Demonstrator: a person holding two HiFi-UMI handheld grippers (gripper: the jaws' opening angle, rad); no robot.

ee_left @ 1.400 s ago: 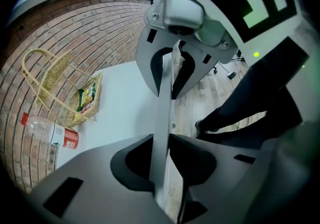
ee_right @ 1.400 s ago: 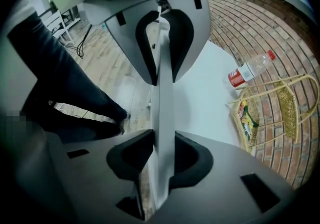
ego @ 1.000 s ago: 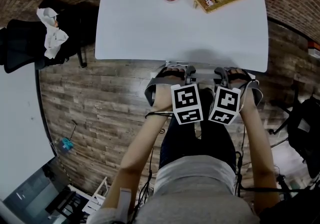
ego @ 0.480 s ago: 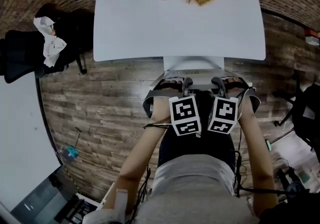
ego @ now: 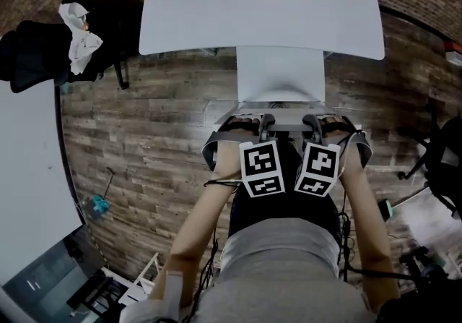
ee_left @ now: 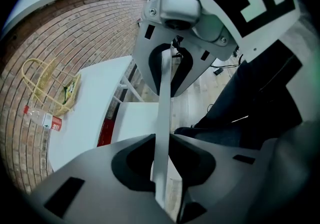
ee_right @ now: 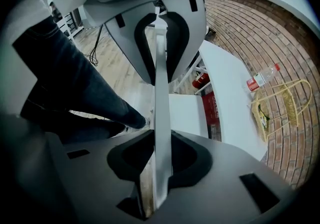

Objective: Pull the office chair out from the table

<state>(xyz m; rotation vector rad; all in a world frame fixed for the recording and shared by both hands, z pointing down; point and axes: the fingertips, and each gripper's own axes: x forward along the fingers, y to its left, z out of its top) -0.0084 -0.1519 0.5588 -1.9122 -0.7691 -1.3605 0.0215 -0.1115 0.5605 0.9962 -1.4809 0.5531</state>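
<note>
I have my left gripper (ego: 268, 121) and, beside it, my right gripper (ego: 312, 121) each closed partway onto the thin top edge of the backrest of the office chair (ego: 280, 76), pads pressing it, while its pale seat juts out from under the near edge of the white table (ego: 202, 18).
</note>
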